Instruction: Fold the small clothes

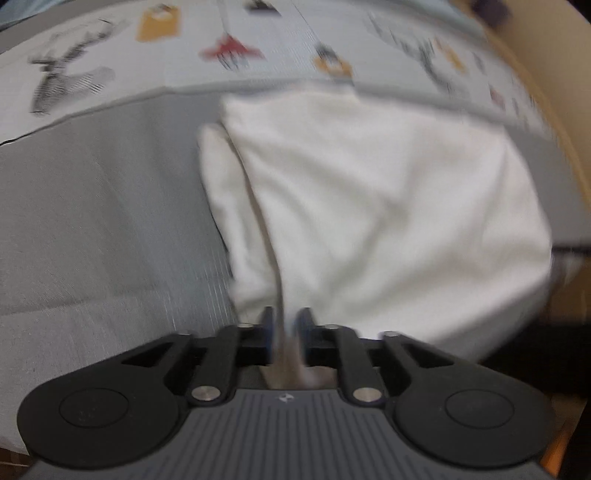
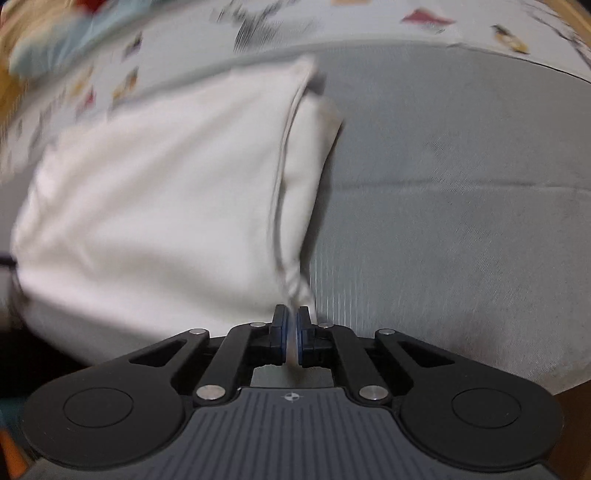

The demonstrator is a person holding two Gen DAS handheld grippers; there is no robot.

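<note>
A white garment (image 1: 369,206) lies on a grey cloth surface (image 1: 92,221), stretched between my two grippers. My left gripper (image 1: 286,325) is shut on the garment's near left edge, with a fold of fabric running up from between its pads. In the right wrist view the same white garment (image 2: 155,206) fills the left half. My right gripper (image 2: 291,328) is shut on its near right edge, where a hemmed seam rises from the pads. Both views are motion-blurred.
Beyond the grey cloth (image 2: 461,184) lies a pale sheet printed with small coloured figures (image 1: 229,48), also in the right wrist view (image 2: 258,22). A wooden edge (image 1: 554,92) shows at the far right. A blue-and-red object (image 2: 55,33) sits at the upper left.
</note>
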